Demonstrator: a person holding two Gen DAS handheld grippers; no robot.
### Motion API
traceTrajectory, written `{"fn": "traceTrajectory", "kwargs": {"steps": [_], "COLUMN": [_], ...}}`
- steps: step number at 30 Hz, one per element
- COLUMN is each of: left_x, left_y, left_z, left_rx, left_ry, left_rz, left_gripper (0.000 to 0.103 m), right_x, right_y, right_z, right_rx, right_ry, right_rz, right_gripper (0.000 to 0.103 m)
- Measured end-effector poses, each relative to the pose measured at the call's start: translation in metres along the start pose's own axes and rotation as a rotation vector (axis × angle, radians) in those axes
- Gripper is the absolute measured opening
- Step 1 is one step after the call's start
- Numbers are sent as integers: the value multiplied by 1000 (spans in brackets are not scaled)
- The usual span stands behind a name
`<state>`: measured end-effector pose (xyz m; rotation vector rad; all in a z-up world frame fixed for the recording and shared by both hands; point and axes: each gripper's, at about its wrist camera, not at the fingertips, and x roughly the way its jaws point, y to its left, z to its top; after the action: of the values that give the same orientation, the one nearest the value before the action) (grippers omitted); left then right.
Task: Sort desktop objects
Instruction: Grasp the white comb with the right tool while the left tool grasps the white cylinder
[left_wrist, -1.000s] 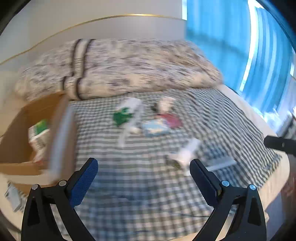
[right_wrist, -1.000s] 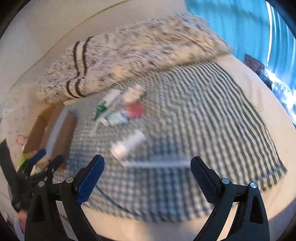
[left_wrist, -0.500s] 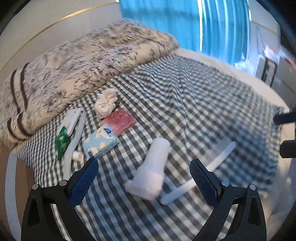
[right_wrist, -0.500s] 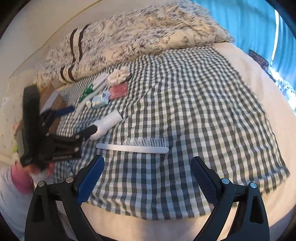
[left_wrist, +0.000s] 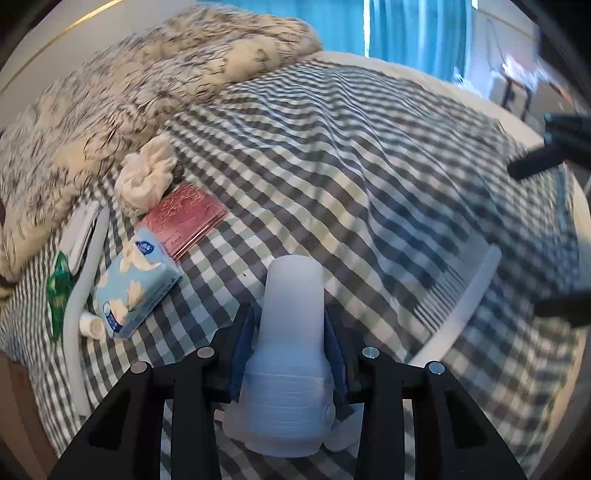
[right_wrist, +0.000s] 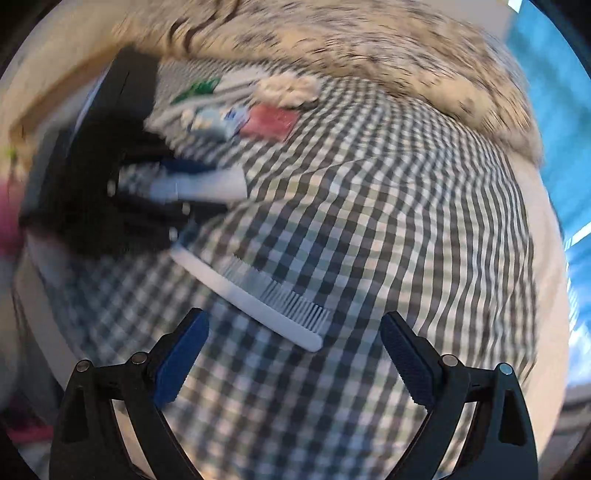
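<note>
My left gripper (left_wrist: 290, 347) is shut on a white plastic bottle (left_wrist: 291, 332) lying on the checked bedspread; the right wrist view shows the same bottle (right_wrist: 199, 184) blurred in that gripper. A white comb (left_wrist: 458, 299) lies just right of it, and in the right wrist view the comb (right_wrist: 255, 291) lies a little ahead of my open right gripper (right_wrist: 293, 354). To the left lie a blue tissue pack (left_wrist: 135, 284), a red booklet (left_wrist: 181, 218), a cream scrunchie (left_wrist: 146, 177), a green-and-white tube (left_wrist: 66, 266) and a small white cap (left_wrist: 90, 326).
A rumpled patterned duvet (left_wrist: 147, 85) bounds the far side of the bedspread. Blue curtains (left_wrist: 406, 33) hang at the back right. A cardboard box edge (right_wrist: 55, 99) shows beyond the left gripper. The bedspread's right half (left_wrist: 369, 147) is bare.
The left gripper came down over the white bottle and shut on it. The right gripper moved closer to the comb, still open.
</note>
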<state>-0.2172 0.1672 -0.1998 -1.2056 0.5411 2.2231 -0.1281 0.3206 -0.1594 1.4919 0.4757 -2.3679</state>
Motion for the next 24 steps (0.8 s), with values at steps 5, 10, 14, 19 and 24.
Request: {"fn": "traceTrajectory", "kwargs": {"steps": [5,10,14,19,24], "left_x": [-16,-51,-77,-93,-110], "left_y": [14,40,44,49,52], "left_z": [1,-7,-18,-32,-47], "left_rx": [-151,-333,-349,-378,-409], "left_ry": [6,5,-10,-8,-20], "left_rz": [118,241,268,270,280], "left_gripper": [32,32,32,32,32], "right_x": [10,39,48,44,11], "right_y": [18,41,40,32,18], "right_z": [-1,2,14,23,18], "right_rx": [-147,-261,-190,-6,279], "right_ry": [25,105,120,116,28], "right_rz": [-28,-78,-56,-56,114], "right_gripper": [86,65,52,12,4]}}
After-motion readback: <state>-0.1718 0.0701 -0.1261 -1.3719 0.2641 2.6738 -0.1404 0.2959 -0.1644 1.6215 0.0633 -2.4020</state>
